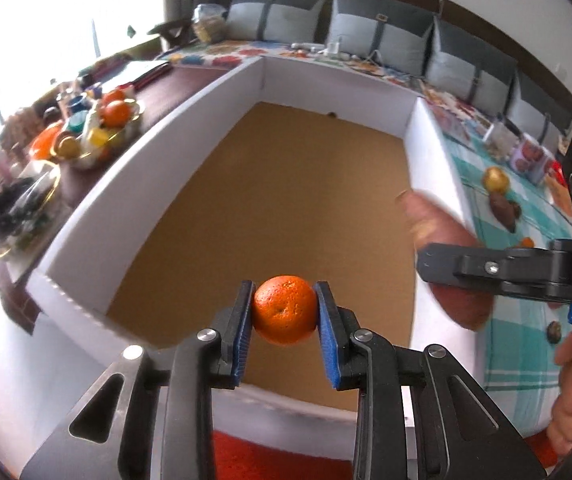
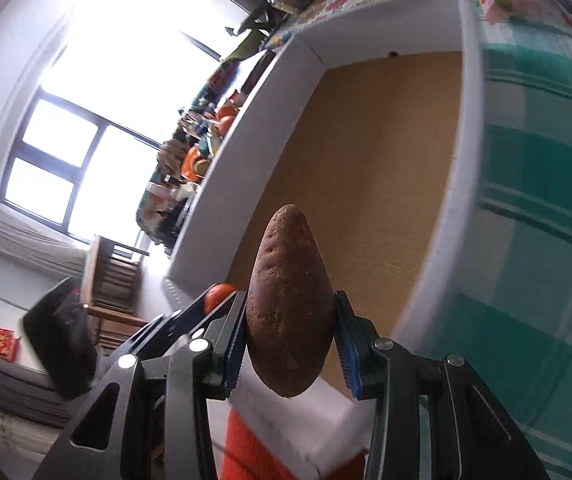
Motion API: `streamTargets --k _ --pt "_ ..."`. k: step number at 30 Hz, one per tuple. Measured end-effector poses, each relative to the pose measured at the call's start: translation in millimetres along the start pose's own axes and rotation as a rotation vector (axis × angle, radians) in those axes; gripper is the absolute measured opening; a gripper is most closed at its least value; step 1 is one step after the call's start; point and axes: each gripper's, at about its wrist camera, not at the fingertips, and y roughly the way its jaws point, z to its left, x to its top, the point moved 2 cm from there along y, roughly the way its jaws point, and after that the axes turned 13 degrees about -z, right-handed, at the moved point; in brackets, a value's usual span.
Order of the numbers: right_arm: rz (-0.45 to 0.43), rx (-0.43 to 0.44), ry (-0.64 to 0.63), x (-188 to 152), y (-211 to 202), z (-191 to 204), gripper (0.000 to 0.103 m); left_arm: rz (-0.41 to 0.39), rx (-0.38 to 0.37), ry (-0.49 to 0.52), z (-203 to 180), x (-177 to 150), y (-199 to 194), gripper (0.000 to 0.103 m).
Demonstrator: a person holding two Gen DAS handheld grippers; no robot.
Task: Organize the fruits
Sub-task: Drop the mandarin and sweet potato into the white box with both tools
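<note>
Our left gripper (image 1: 285,312) pinches the orange (image 1: 284,309); right gripper (image 2: 290,328) clamps the sweet potato (image 2: 289,304) above the white-walled box (image 1: 221,88), floor bare.

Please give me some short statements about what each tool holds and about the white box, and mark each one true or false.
1. The left tool holds an orange. True.
2. The right tool is open and holds nothing. False: it is shut on a brown sweet potato.
3. The white box already contains several fruits. False: only its bare brown floor shows, apart from a small dark speck at the far wall.
4. Other produce lies on the checked tablecloth outside the box. True.
5. The orange rests on the box floor. False: it is held above it.
</note>
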Motion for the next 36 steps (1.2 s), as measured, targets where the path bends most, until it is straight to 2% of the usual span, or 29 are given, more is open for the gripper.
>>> streamTargets --k 1,3,5,7,9,10,11,13,16,19,23,25,27,30,36 --pt "-0.006 -0.012 -0.005 3 5 -3 0.043 -0.002 0.006 -0.002 2 0 0 0.036" --pt "-0.034 -0.019 -0.011 6 10 0 0.048 -0.009 0.030 -0.003 6 1 -2 0.058" --pt "-0.072 0.001 -0.009 14 1 0 0.070 -0.028 0.045 -0.008 5 3 -6 0.067" --pt "-0.113 0.001 -0.032 17 -11 -1 0.078 -0.056 0.040 -0.004 0 4 -13 0.070" --pt "-0.167 -0.033 -0.080 19 -39 -6 0.080 -0.101 0.045 0.011 -13 9 -22 0.078" --pt "-0.188 -0.049 -0.104 18 -53 -10 0.085 -0.124 0.038 0.016 -20 13 -26 0.078" --pt "-0.214 -0.074 -0.133 16 -68 -17 0.092 -0.150 0.019 0.019 -29 15 -31 0.079" --pt "-0.263 -0.148 -0.186 9 -100 -36 0.096 -0.197 -0.031 0.025 -49 21 -40 0.080" --pt "-0.328 -0.303 -0.264 -10 -149 -79 0.097 -0.260 -0.089 0.061 -80 26 -47 0.085" --pt "-0.406 -0.482 -0.314 -38 -203 -134 0.097 -0.257 -0.127 0.122 -109 27 -38 0.086" --pt "-0.493 -0.733 -0.207 -78 -283 -237 0.099 -0.176 -0.104 0.207 -138 16 -7 0.086" --pt "-0.504 -0.840 -0.147 -91 -303 -277 0.099 -0.106 -0.091 0.244 -148 7 11 0.086" --pt "-0.514 -0.930 -0.084 -107 -329 -318 0.099 -0.076 -0.057 0.301 -159 0 19 0.086" --pt "-0.497 -0.973 -0.022 -121 -346 -353 0.099 -0.067 -0.020 0.371 -168 -3 20 0.086" --pt "-0.481 -0.952 0.021 -107 -341 -380 0.099 -0.034 0.017 0.352 -162 -14 16 0.086"
